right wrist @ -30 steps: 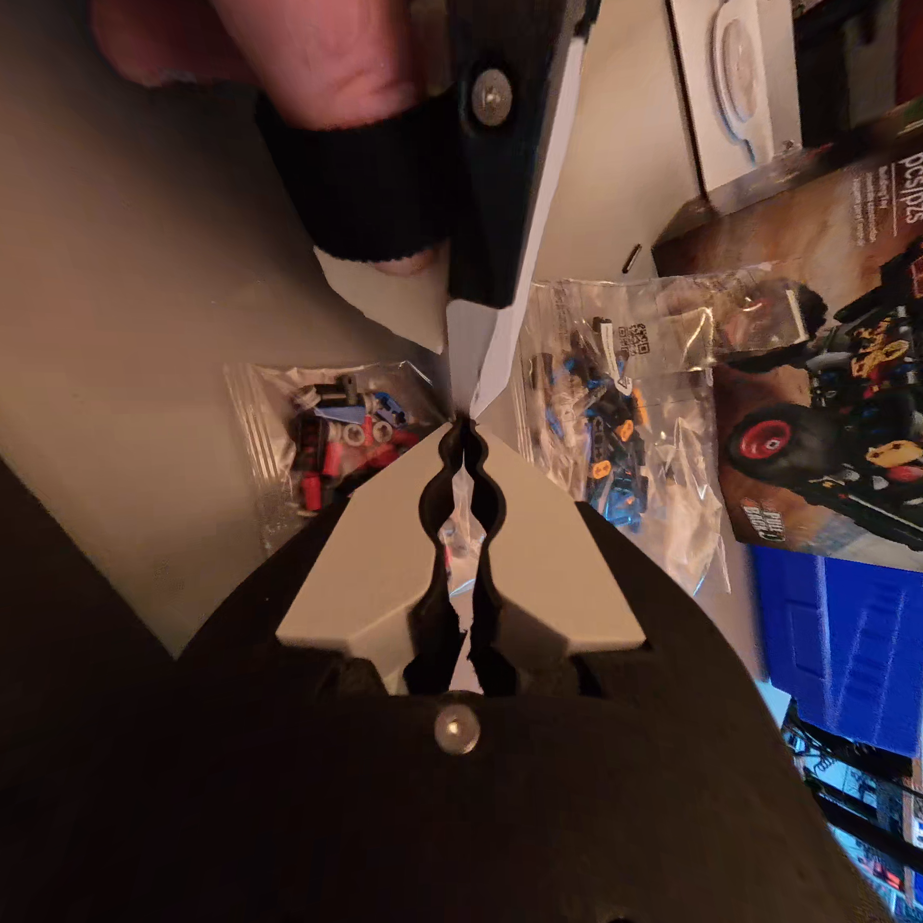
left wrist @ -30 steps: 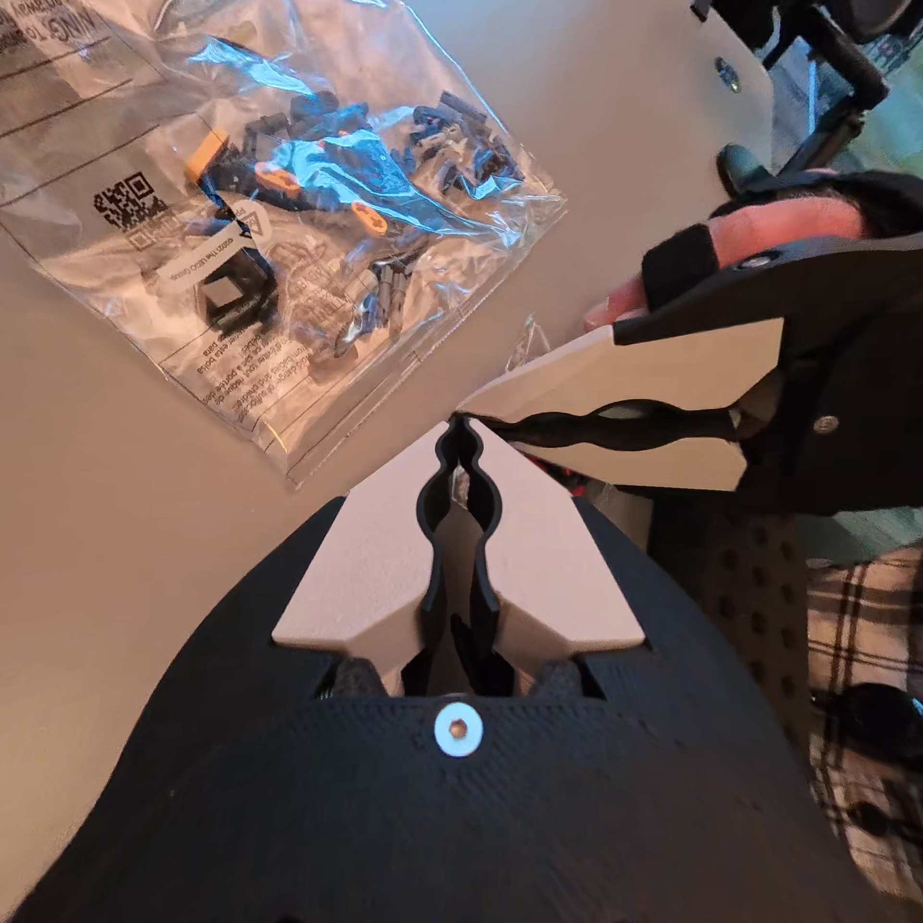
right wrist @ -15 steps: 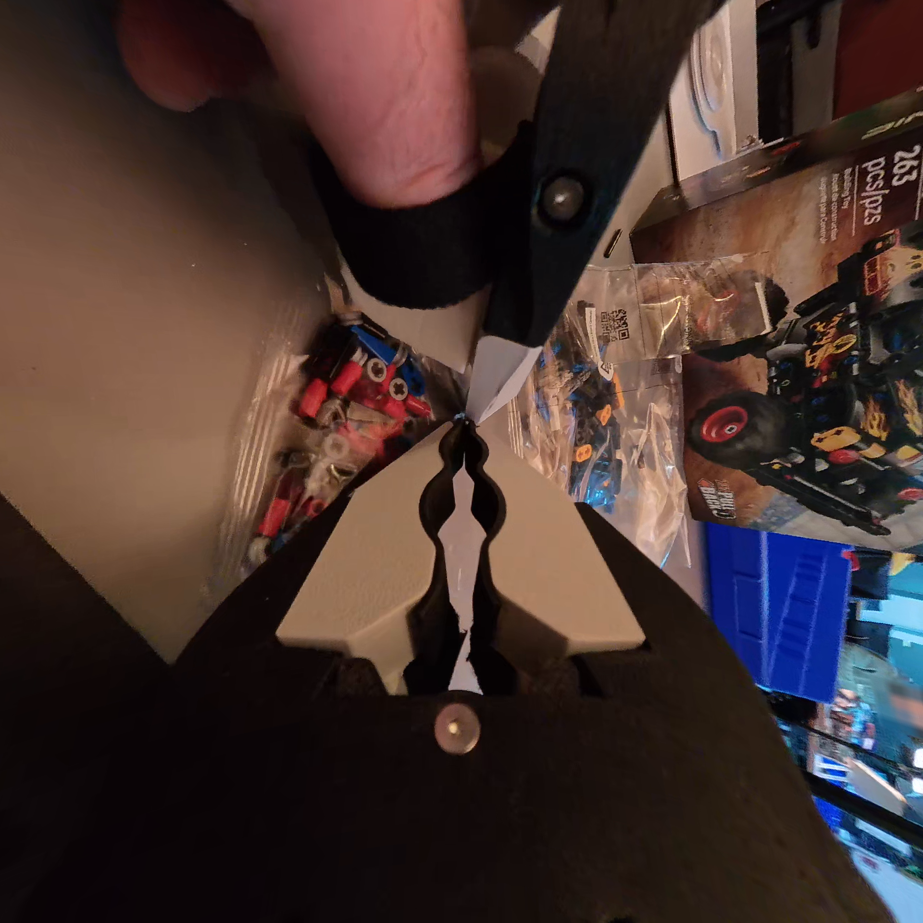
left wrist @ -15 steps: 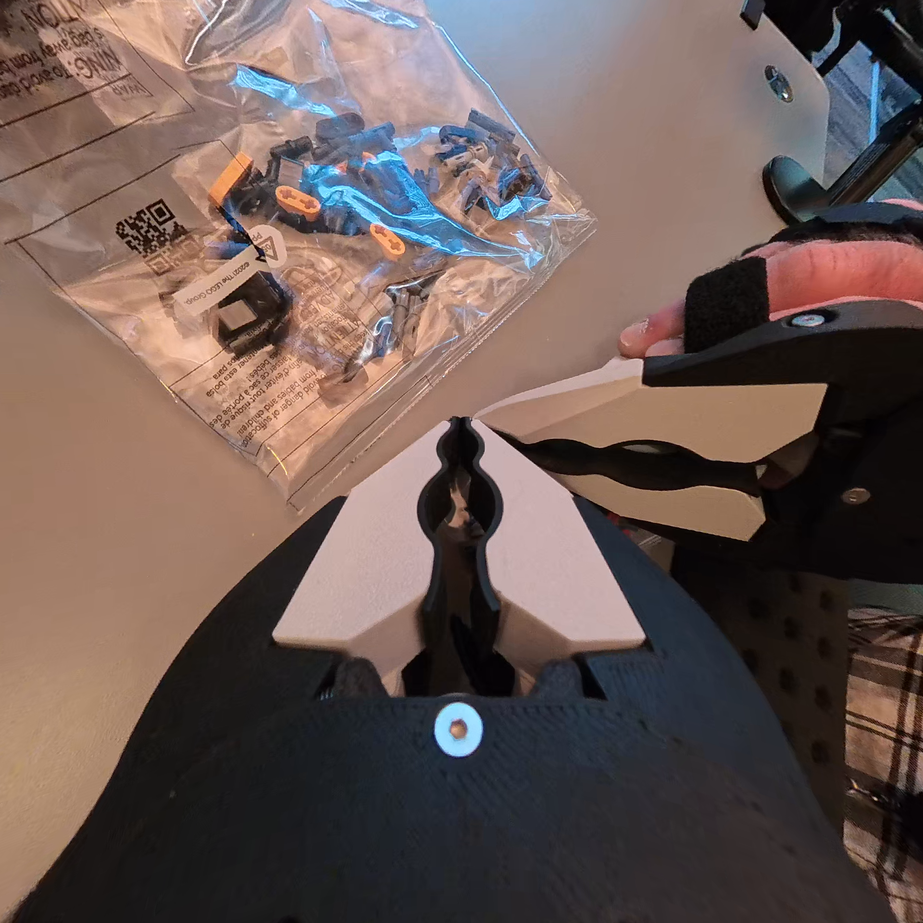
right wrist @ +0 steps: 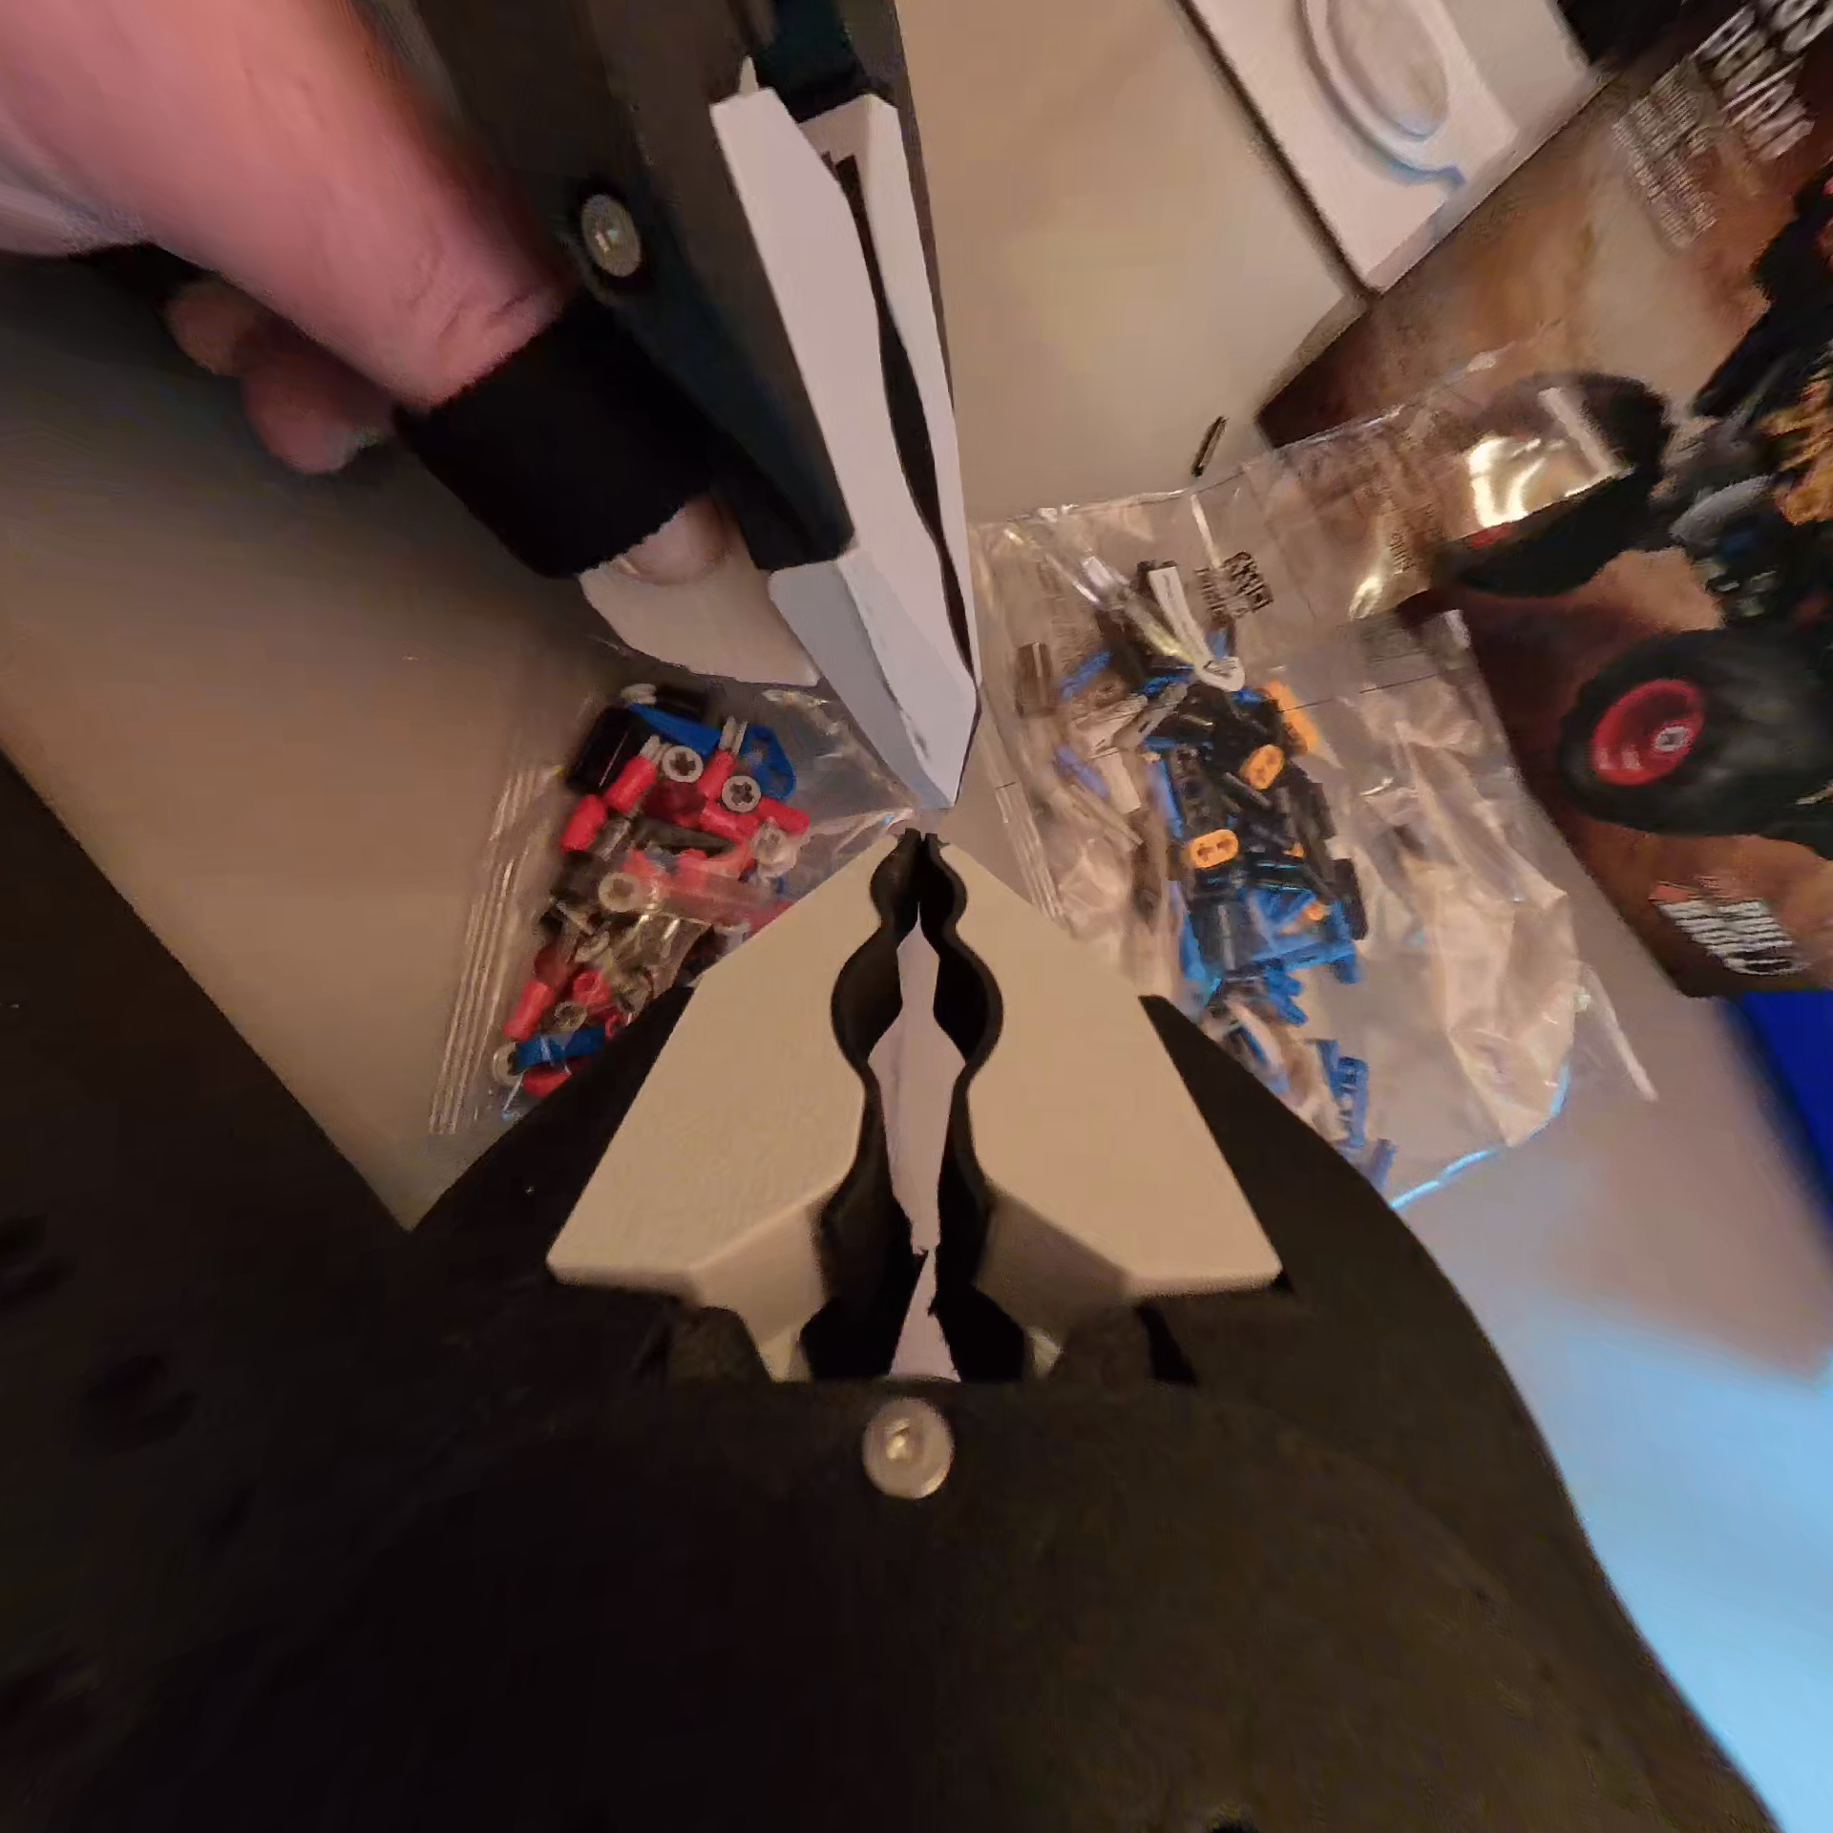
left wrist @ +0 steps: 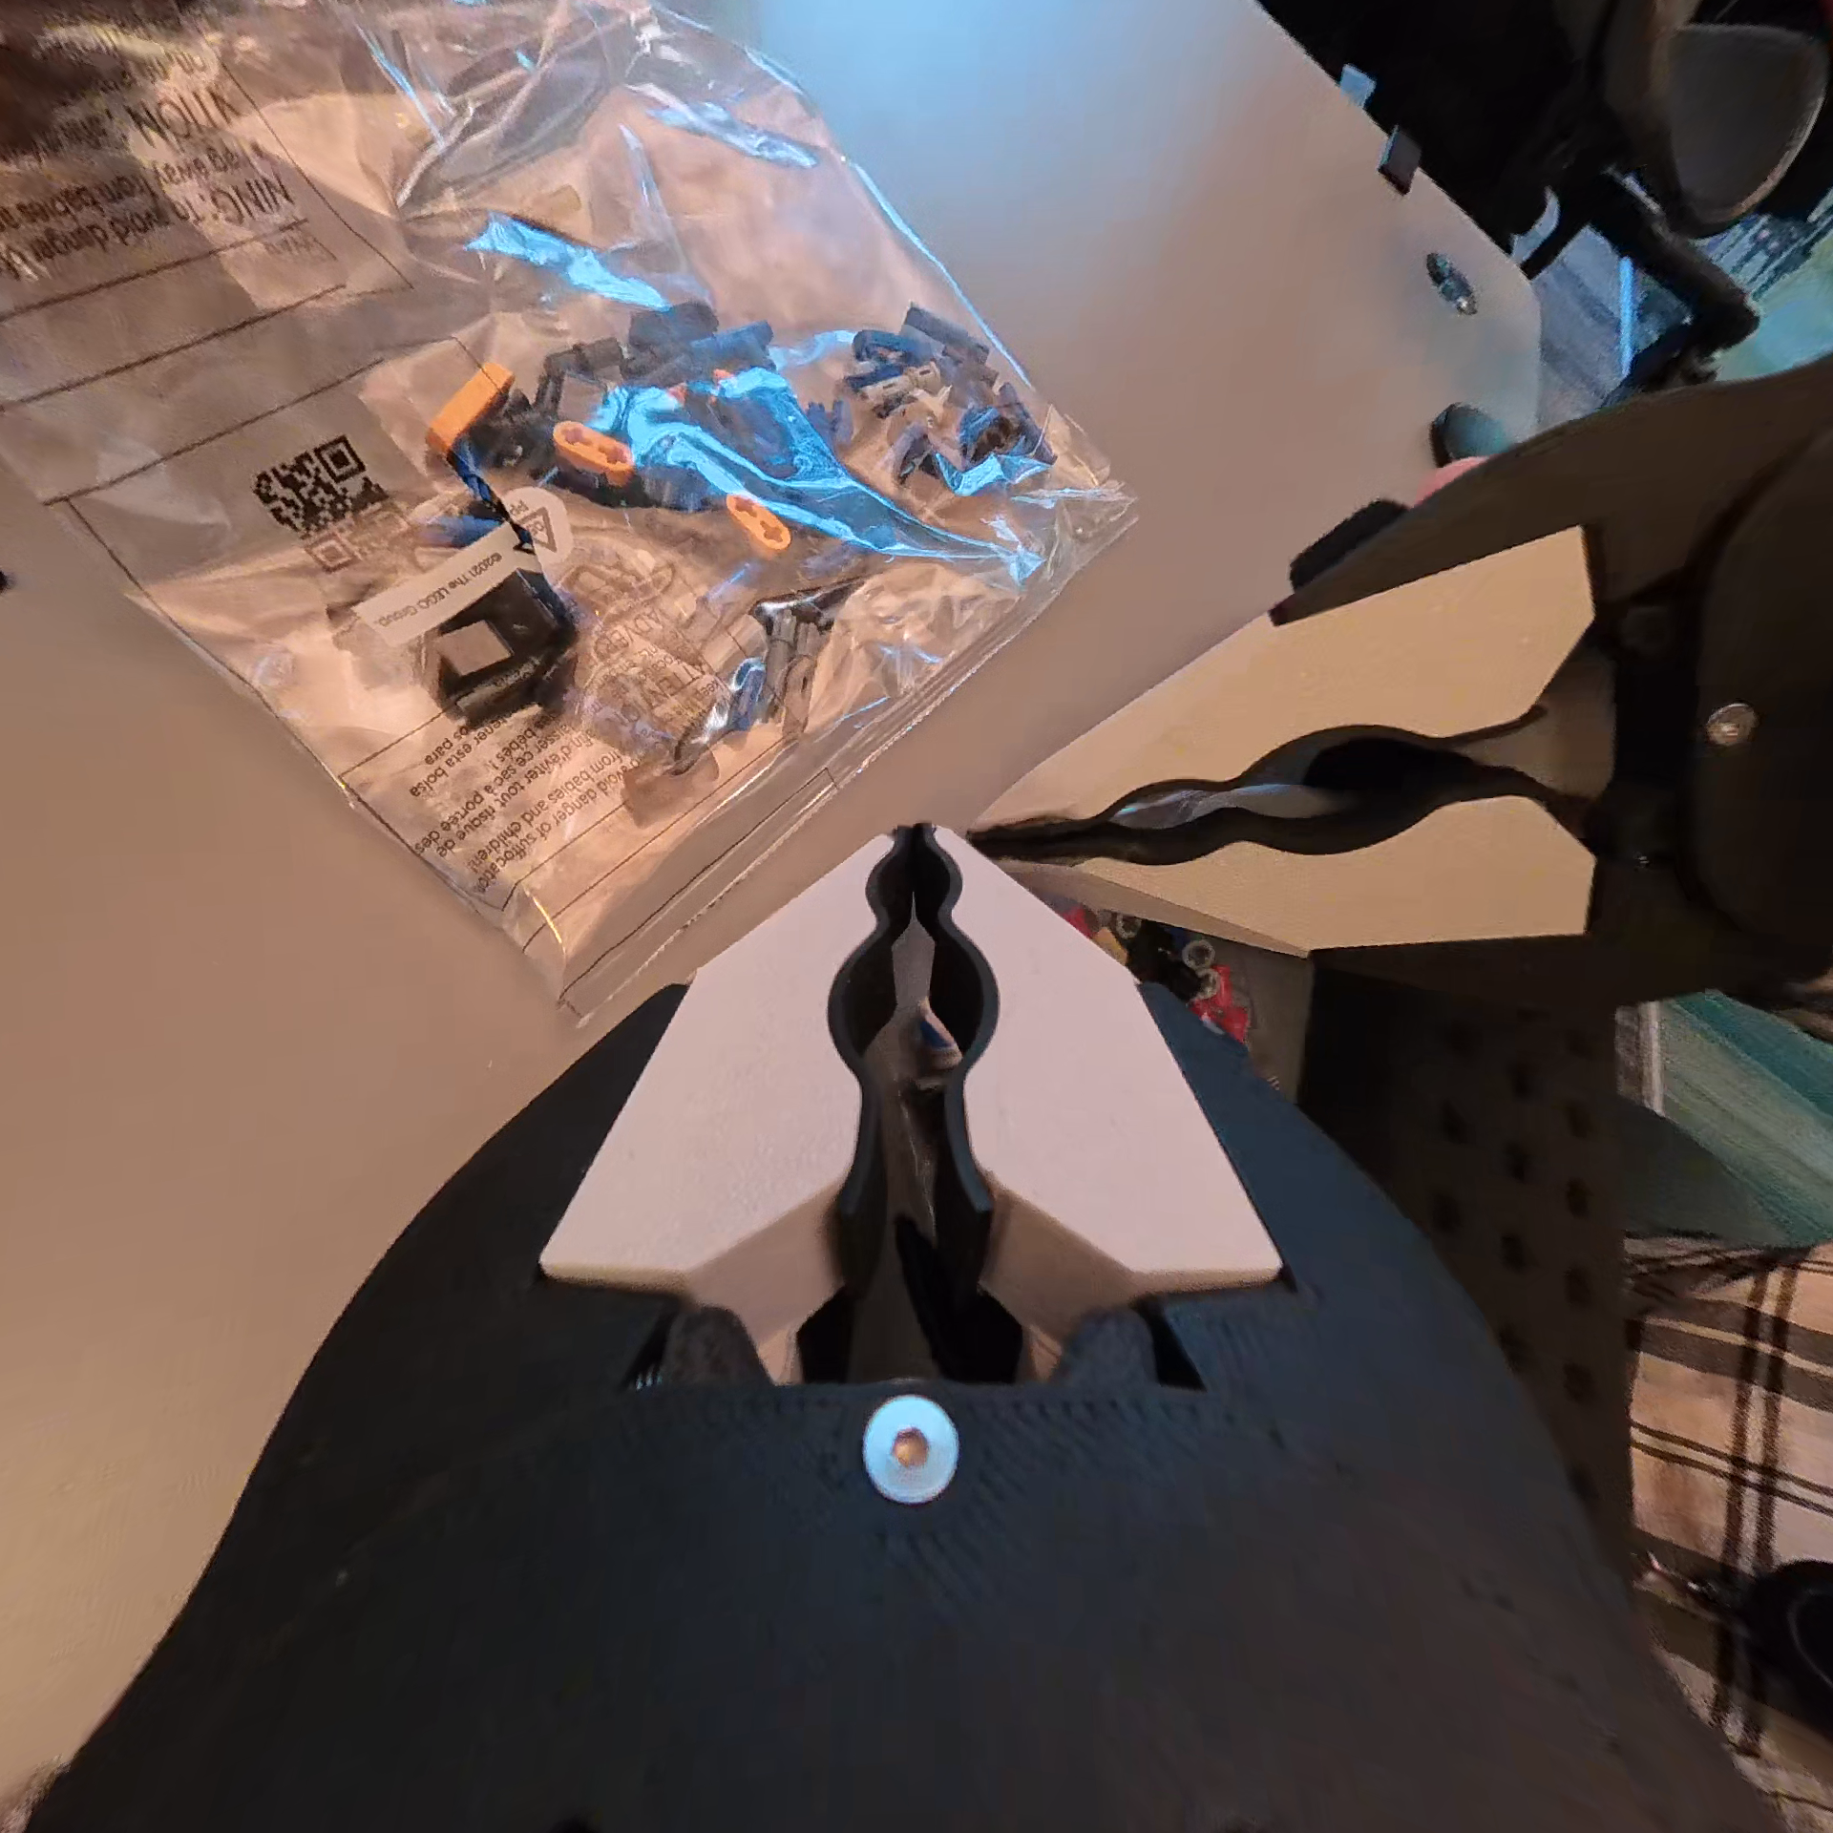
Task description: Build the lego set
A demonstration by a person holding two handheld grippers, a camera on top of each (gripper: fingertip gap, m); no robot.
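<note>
A small clear bag of red, blue and black pins hangs at the table's front edge; a bit of it also shows in the left wrist view. Its upper corner runs into both gripper tips. My right gripper is shut on that corner, with clear plastic in its jaw gap. My left gripper is shut on the same corner, tip to tip with the right gripper. The left gripper comes down from above in the right wrist view. A larger clear bag of blue, black and orange pieces lies flat on the table.
The larger bag partly overlaps the set's box at the right. A white box stands at the back. A blue bin sits beyond the box. A chair base and plaid cloth lie off the table's edge. My two grippers' fingertips are within a few centimetres of each other.
Both grippers stay shut on the small bag's corner. They have turned against each other and drawn back a little, so more of the small bag shows at the left in the right wrist view.
</note>
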